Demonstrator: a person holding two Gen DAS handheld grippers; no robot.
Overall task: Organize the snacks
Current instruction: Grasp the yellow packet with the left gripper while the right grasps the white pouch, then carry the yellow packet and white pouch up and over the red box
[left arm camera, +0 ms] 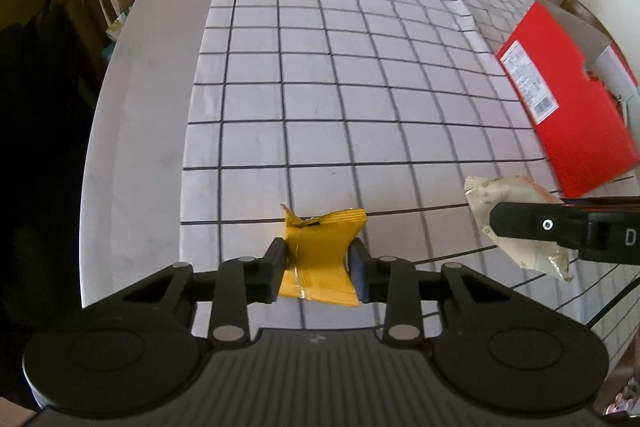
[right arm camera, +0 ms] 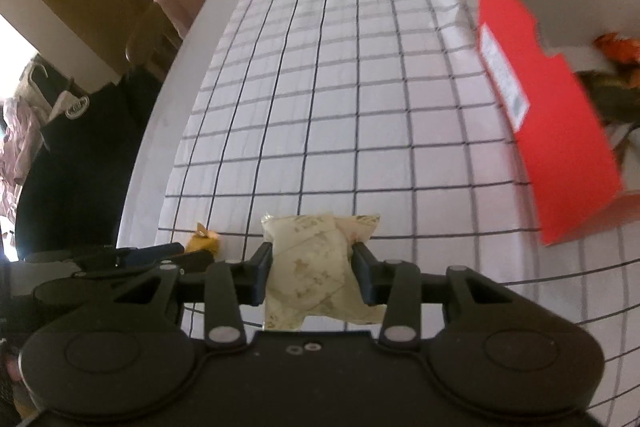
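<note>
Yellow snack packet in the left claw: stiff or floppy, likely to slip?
Probably floppy: the yellow snack packet pinches to a waist between the left claw's pads, its ends flaring. Seems light, since it keeps its shape unsupported. Its glossy foil may slip, though the squeeze looks firm.

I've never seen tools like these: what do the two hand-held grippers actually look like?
Both the left hand-held gripper and right hand-held gripper are matte black plastic: a ribbed body, two round discs, hinged link bars with silver pins, and two flat fingers. No cables or sleeves show.
</note>
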